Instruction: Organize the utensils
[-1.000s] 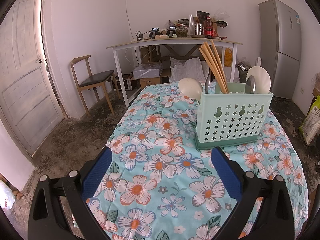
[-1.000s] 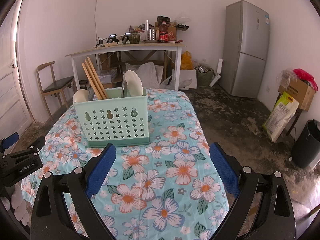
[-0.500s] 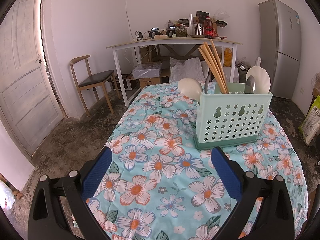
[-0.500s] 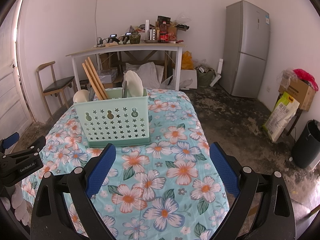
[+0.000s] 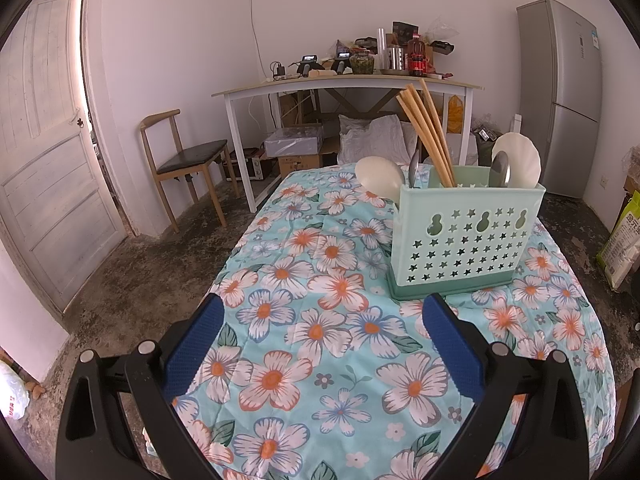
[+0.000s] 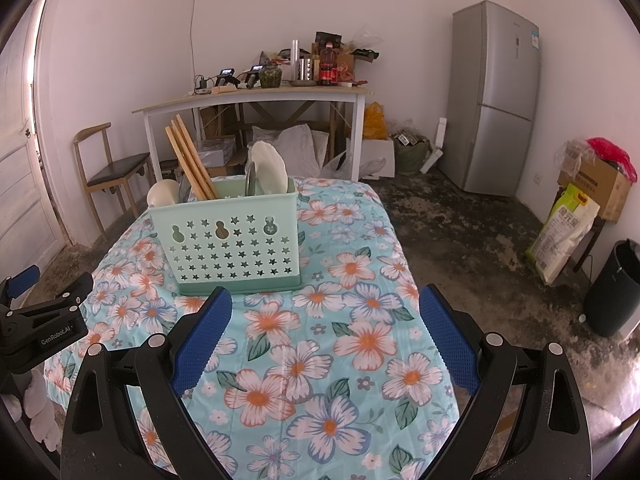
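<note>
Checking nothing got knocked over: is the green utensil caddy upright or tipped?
Upright. The caddy sits flat on the floral tablecloth, its open top up, chopsticks and spoons standing inside.

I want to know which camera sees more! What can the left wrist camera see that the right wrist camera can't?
Only the left wrist view shows the whole white door. Only the right wrist view shows the black bin, the cardboard box and the left claw from the side. Both show the green utensil holder with chopsticks and spoons, the flowered tablecloth, the fridge and open claws.
</note>
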Demonstrator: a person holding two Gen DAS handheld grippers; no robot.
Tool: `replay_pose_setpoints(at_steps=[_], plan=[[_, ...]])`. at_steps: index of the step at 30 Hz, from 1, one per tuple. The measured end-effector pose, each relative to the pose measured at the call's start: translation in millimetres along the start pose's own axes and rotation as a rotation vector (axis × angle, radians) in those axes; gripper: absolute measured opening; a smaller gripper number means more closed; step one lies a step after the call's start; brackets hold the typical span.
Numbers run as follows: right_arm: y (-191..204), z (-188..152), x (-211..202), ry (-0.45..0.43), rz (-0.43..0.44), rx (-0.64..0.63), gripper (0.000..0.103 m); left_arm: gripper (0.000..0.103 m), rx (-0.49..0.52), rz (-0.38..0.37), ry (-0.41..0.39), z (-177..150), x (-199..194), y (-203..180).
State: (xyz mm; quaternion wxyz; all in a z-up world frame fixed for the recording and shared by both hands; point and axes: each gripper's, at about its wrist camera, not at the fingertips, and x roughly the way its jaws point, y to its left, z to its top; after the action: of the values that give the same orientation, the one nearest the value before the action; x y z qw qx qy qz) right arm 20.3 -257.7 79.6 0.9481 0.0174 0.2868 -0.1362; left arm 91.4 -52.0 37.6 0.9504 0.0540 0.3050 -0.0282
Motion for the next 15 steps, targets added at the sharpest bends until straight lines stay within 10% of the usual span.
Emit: replay_pose_setpoints(at_steps=[15], plan=[[1.0, -0.5, 0.3, 0.0, 0.002, -0.001, 0.091, 0.097, 0.0, -0.001, 0.0, 0.1, 0.1, 0.4]])
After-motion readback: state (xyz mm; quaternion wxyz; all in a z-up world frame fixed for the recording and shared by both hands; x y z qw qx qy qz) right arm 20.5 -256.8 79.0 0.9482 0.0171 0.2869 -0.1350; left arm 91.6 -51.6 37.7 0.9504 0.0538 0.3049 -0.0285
